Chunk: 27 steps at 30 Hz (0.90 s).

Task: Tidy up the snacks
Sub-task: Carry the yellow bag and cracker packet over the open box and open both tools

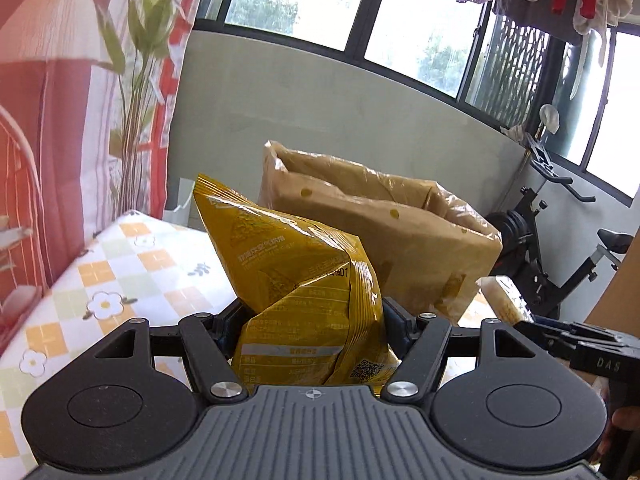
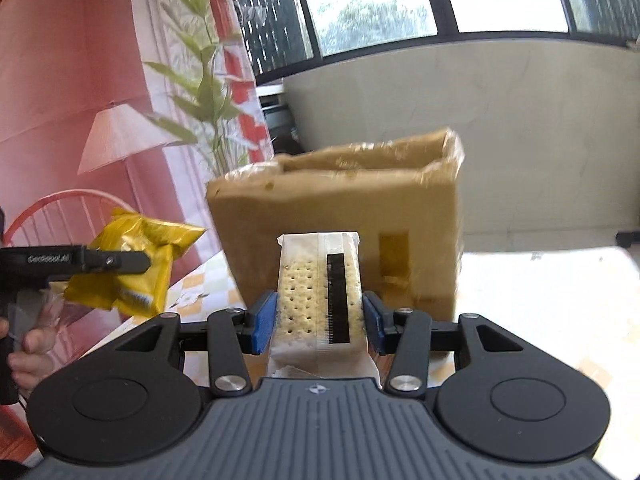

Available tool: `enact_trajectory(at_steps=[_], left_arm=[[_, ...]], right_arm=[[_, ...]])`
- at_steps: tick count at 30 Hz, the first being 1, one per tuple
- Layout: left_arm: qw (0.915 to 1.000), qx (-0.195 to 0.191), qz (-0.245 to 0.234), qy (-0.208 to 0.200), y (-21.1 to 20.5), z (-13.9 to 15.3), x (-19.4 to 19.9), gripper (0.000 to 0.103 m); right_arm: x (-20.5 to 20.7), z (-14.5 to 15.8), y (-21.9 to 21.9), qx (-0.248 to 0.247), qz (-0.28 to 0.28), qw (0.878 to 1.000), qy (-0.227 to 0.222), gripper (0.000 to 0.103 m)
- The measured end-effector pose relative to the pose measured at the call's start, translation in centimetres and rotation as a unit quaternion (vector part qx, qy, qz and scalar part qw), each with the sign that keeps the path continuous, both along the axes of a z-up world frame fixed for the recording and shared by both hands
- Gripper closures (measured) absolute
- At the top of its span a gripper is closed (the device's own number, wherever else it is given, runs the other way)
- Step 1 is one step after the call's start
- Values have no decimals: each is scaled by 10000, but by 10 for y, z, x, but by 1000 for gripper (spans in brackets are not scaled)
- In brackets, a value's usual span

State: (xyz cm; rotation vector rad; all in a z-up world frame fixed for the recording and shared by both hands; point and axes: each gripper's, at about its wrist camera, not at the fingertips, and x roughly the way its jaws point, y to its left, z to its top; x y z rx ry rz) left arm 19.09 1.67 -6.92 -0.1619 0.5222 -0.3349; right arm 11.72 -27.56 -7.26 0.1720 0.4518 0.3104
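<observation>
My left gripper [image 1: 316,320] is shut on a yellow snack bag [image 1: 296,272] and holds it up above the table; the bag also shows in the right wrist view [image 2: 136,264], held by the left gripper [image 2: 120,262]. My right gripper [image 2: 320,322] is shut on a clear pack of crackers [image 2: 316,292] with a black stripe; the pack also shows in the left wrist view [image 1: 504,296]. A brown cardboard box [image 2: 340,216] wrapped in plastic, open at the top, stands just behind both snacks; it also shows in the left wrist view [image 1: 384,232].
The table has a checked cloth with flowers [image 1: 120,272]. A red patterned curtain [image 1: 60,120] hangs at the left. An exercise bike [image 1: 560,248] stands at the right by a grey wall under windows.
</observation>
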Motion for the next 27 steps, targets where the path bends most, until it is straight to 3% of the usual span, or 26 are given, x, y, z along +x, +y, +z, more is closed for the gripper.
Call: enact_trajectory(at_steps=[10,20,27], left_arm=[[9990,150,-62,-425,-5,27,17,32],[9885,661,-298,-1325,-37,70,55,32],[9842,1363,-194,-1110,-79,61,124,32]], right_arm=[[20,19,4,-123,-141,9997,-124,55],[62,54,10,-370,-34,9976,-590,55],[136,61,10,-438,-258,9962,-708,55]])
